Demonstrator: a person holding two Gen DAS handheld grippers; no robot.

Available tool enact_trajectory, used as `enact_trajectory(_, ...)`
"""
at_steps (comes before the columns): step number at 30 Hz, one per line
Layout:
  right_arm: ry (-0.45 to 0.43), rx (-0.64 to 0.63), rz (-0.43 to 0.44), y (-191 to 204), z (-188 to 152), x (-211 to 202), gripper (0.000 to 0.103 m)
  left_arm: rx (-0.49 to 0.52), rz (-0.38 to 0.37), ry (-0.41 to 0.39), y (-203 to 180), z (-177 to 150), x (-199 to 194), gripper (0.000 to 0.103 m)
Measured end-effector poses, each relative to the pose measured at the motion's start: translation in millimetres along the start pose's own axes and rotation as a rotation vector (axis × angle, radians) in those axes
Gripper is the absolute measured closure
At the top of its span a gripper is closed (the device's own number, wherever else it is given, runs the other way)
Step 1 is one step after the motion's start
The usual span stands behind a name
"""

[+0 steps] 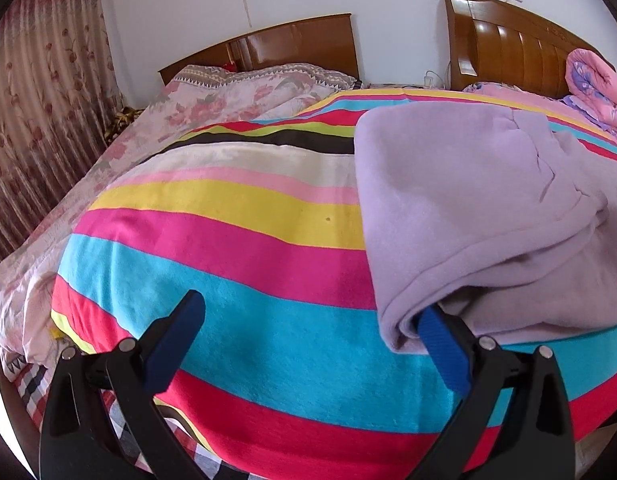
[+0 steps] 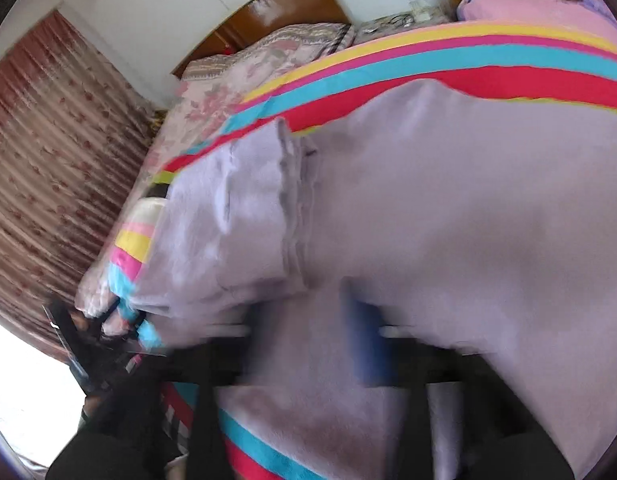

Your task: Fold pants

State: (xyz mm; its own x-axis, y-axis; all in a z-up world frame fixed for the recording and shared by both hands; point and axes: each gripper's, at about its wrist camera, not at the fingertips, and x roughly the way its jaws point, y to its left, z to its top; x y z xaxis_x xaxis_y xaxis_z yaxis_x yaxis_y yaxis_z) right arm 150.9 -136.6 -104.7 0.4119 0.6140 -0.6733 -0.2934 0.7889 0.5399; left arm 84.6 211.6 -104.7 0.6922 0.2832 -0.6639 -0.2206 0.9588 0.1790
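The lilac pants [image 1: 480, 216] lie part-folded on the striped blanket [image 1: 236, 272] of the bed, so there is a flat base for creasing. The left gripper [image 1: 316, 332] stands wide, one finger tucked under the near fold, likely to lift it. The right gripper [image 2: 308, 328] is blurred over the cloth; its state cannot be told.

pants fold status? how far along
Done: the lilac fleece pants lie doubled over on the striped blanket, with a cuffed end stacked on top in the right wrist view. In hand: the left hand-held gripper is open, its right finger tucked under the near folded edge. The right hand-held gripper is too blurred to judge. Left: any final fold and squaring up.
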Motion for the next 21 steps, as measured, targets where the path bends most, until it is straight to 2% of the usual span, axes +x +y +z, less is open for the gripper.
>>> enact_trajectory(1, -0.043, 0.021, 0.046, -1, 2, -1, 0.004, 0.001, 0.001, -0.001, 0, 0, 0, 0.001)
enact_trajectory(2, -0.051, 0.027, 0.056, -4, 0, -6, 0.004, 0.002, 0.002, -0.001, 0, 0, 0, 0.001)
enact_trajectory(4, -0.006, 0.043, 0.050, -10, 0, 5, 0.004, 0.001, -0.001, -0.001, -1, 0, 0, 0.001)
enact_trajectory(6, -0.003, 0.037, 0.077, -11, 0, 11, 0.004, -0.003, -0.011, -0.002, 0, -1, 0, 0.001)
enact_trajectory(9, 0.033, -0.030, 0.112, 4, 9, 20, 0.011, -0.019, -0.026, -0.001, 3, -2, 1, 0.001)
enact_trajectory(10, 0.066, -0.071, 0.093, 13, 13, 30, 0.015, -0.023, -0.028, 0.000, 3, -3, 2, 0.001)
enact_trajectory(12, 0.129, -0.122, 0.043, 23, 18, 49, 0.016, -0.027, -0.026, -0.001, 3, -3, 2, 0.001)
enact_trajectory(13, 0.125, -0.177, 0.021, 31, 20, 54, 0.016, -0.028, -0.025, -0.003, 3, -4, 1, 0.001)
enact_trajectory(14, 0.137, -0.208, 0.004, 37, 21, 60, 0.021, -0.029, -0.025, -0.002, 3, -4, 1, 0.001)
enact_trajectory(15, 0.141, -0.224, -0.006, 41, 23, 63, 0.031, -0.031, -0.026, -0.004, 3, -4, 1, 0.001)
enact_trajectory(16, 0.152, -0.214, -0.001, 42, 24, 66, 0.048, -0.032, -0.029, -0.004, 4, -5, 1, 0.001)
enact_trajectory(17, 0.149, -0.203, 0.001, 42, 25, 68, 0.074, -0.033, -0.032, -0.004, 4, -5, 2, 0.001)
enact_trajectory(18, 0.154, -0.176, 0.034, 37, 25, 70, 0.083, -0.037, -0.036, -0.002, 5, -5, 2, 0.001)
enact_trajectory(21, 0.093, -0.123, 0.078, 29, 21, 61, 0.085, -0.035, -0.037, 0.005, 5, -4, 2, 0.001)
